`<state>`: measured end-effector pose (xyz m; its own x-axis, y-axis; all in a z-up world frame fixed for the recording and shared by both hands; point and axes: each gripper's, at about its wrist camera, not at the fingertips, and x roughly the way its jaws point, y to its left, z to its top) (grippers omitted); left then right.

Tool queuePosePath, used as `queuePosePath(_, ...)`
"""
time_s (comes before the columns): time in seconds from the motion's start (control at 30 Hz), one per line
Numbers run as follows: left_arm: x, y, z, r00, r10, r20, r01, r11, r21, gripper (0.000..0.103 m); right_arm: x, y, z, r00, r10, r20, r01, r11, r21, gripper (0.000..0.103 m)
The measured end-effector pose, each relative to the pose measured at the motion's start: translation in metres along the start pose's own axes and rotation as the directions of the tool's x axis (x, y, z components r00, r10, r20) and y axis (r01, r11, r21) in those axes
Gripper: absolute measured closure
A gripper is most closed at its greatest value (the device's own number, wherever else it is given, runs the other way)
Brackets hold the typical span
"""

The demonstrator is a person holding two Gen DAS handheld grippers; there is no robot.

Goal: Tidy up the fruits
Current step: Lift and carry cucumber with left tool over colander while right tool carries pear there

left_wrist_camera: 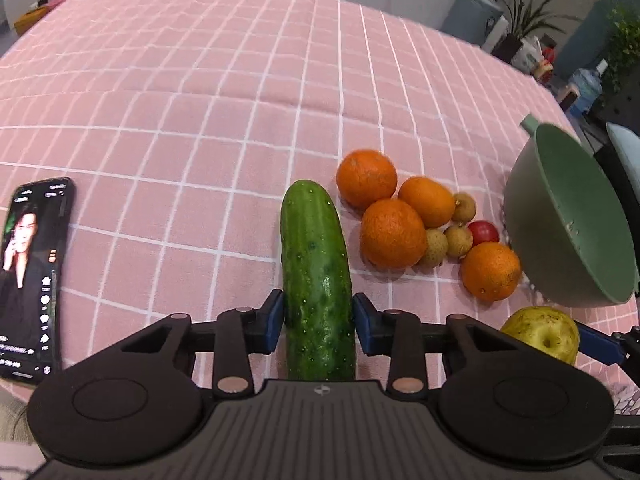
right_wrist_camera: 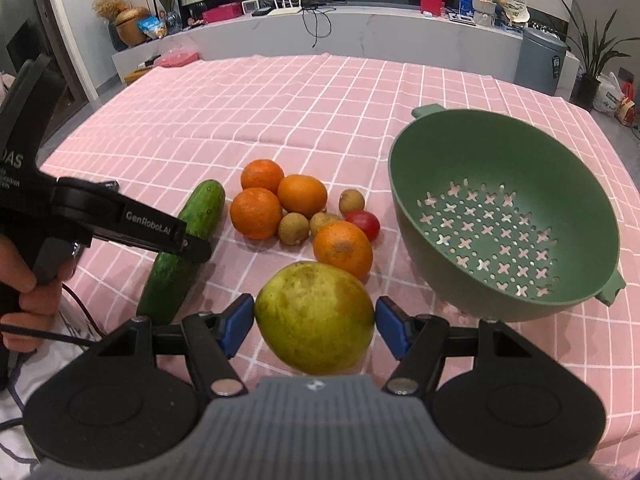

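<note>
Nearest me, the right gripper (right_wrist_camera: 315, 326) has its blue pads pressed against a yellow-green pear (right_wrist_camera: 315, 317), apparently gripping it. The left gripper (left_wrist_camera: 319, 322) clamps a cucumber (left_wrist_camera: 316, 276) lying on the pink checked tablecloth (left_wrist_camera: 200, 100). Beyond, around one o'clock from the cucumber, oranges (right_wrist_camera: 256, 213), small brown fruits (right_wrist_camera: 294, 228) and a red tomato (right_wrist_camera: 363, 224) cluster, the green colander (right_wrist_camera: 504, 216) tilted at three o'clock

We see our matte black left gripper (left_wrist_camera: 319, 322) with blue rubber finger pads (left_wrist_camera: 274, 322), round housings and brass-coloured pivot pins. Our right gripper (right_wrist_camera: 315, 322) looks alike. White "GenRobot.AI" lettering, a bare-skinned hand (right_wrist_camera: 28, 280), black cable.
</note>
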<state>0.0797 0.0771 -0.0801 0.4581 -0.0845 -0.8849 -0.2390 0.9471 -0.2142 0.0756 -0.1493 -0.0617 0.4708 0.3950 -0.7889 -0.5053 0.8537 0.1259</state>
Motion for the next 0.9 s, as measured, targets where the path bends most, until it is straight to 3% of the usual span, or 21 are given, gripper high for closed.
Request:
queuePosePath(0.33, -0.051, -0.019, 0.007, 0.991, -0.05, 0.128, 0.049, 0.999, 0.01, 0.062, -0.036, -0.015, 0.017, 0.995, 0.036, 0.098, -0.037, 0.999, 0.012, 0.04)
queuePosePath(0.5, -0.073, -0.051, 0.024, 0.975, -0.13, 0.181, 0.12, 0.991, 0.065, 0.062, -0.054, -0.034, 0.031, 0.988, 0.015, 0.151, -0.019, 1.0, 0.024, 0.04)
queuePosePath(0.7, -0.081, -0.104, 0.05, 0.948, -0.253, 0.193, 0.224, 0.961, 0.162, 0.062, -0.064, -0.06, 0.051, 0.982, -0.051, 0.183, 0.049, 0.999, 0.016, 0.04)
queuePosePath(0.9, -0.059, -0.152, 0.074, 0.931, -0.321, 0.171, 0.281, 0.934, 0.222, 0.062, -0.055, -0.094, 0.07, 0.981, -0.11, 0.162, 0.11, 0.994, 0.007, 0.04)
